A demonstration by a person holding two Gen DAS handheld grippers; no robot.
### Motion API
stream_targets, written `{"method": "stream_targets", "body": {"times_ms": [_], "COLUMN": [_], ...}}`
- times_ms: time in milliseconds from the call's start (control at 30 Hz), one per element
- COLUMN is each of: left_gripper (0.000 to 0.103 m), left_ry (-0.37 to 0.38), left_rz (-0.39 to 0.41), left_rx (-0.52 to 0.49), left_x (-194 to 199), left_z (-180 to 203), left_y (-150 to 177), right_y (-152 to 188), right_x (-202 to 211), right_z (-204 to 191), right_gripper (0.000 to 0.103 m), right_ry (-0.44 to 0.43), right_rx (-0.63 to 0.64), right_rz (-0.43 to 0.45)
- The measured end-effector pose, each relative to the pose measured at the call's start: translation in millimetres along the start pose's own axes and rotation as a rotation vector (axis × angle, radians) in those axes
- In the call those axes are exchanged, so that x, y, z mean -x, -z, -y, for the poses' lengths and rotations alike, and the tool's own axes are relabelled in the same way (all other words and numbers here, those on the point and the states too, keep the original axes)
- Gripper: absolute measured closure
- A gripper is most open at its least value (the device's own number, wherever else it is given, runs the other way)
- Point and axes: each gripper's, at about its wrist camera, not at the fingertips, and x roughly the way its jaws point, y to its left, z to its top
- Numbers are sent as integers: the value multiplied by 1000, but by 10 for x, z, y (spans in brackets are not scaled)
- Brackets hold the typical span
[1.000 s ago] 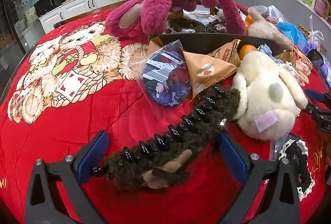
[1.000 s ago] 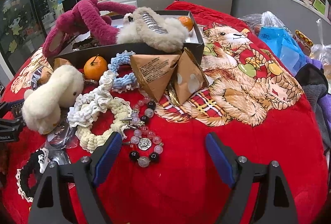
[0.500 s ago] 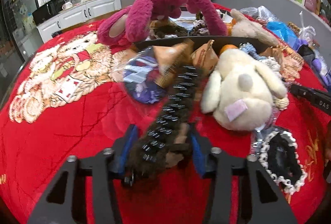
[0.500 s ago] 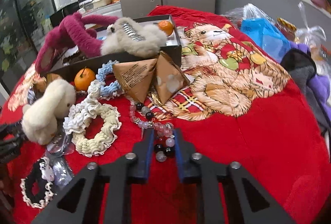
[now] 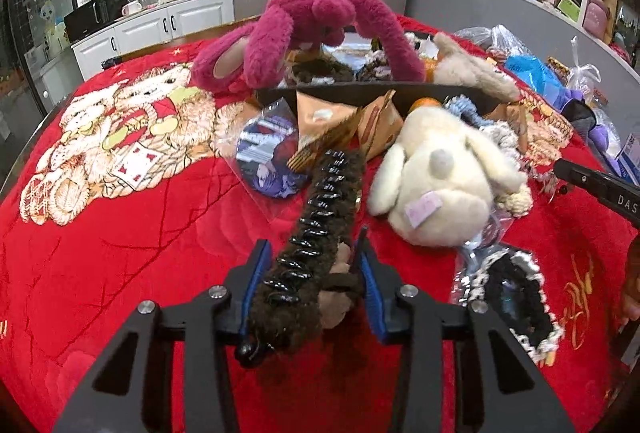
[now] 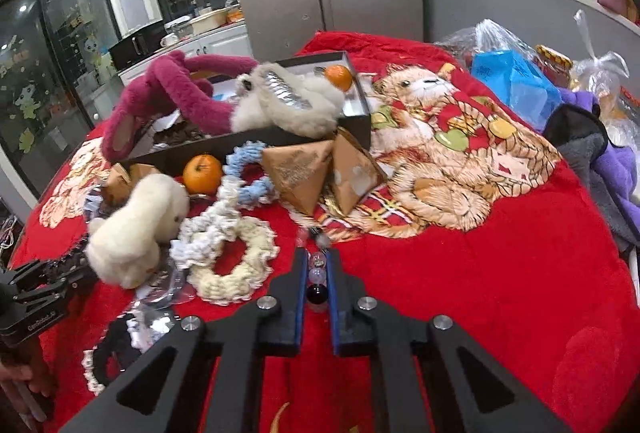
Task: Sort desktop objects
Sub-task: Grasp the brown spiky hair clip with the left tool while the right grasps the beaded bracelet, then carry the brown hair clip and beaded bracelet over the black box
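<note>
Brown plush and black plastic teeth make up the hair claw (image 5: 316, 253) that the left tongs (image 5: 310, 285) hold near its hinge end, blue pads pressed on both flanks and still drawing in a little; its far end reaches out toward the folded brown paper packets (image 5: 332, 121) and the cream plush dog (image 5: 436, 185). The right tongs (image 6: 318, 273) are pinched together on a bead bracelet (image 6: 317, 279), with a dark bead and pale beads showing in the narrow slot and the rest of the strand trailing off the tips above the red blanket (image 6: 480, 293) on the surface.

The black box (image 6: 256, 139) beyond the clutter, already carrying a maroon plush (image 6: 176, 101) and a grey furry clip (image 6: 288, 105), looks like the likely destination. The claw is long and held at one end, so it could swing or snag the packets and the dog as it travels. The bracelet is gripped by only a few round beads, which may roll out of the pads, and its loose loop could catch the cream scrunchie (image 6: 236, 265) nearby.
</note>
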Motion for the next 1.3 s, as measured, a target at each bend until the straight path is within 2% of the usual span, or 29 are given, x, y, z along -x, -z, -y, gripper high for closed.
{"method": "stream_targets", "body": {"times_ms": [267,667,1033,1300], "left_gripper": [63,64,64,64], "left_ry": [23,25,31,75], "left_rz": [58,140,137,125], "left_rx": [13,15,17,12], "left_x": [319,758,783,580], "left_z": [10,42,81,117], "left_y": [-108,-342,-451,-793], "right_y": [-95,-401,-705,-894], "right_x": [270,674,725,564], "right_z": [-85,-195,-576,-688], "right_gripper": [94,94,94,94], "right_ry": [-32,-118,-176,-194], "right_rx": [-32,-18,62,96], "right_rz": [82,145,156,130]}}
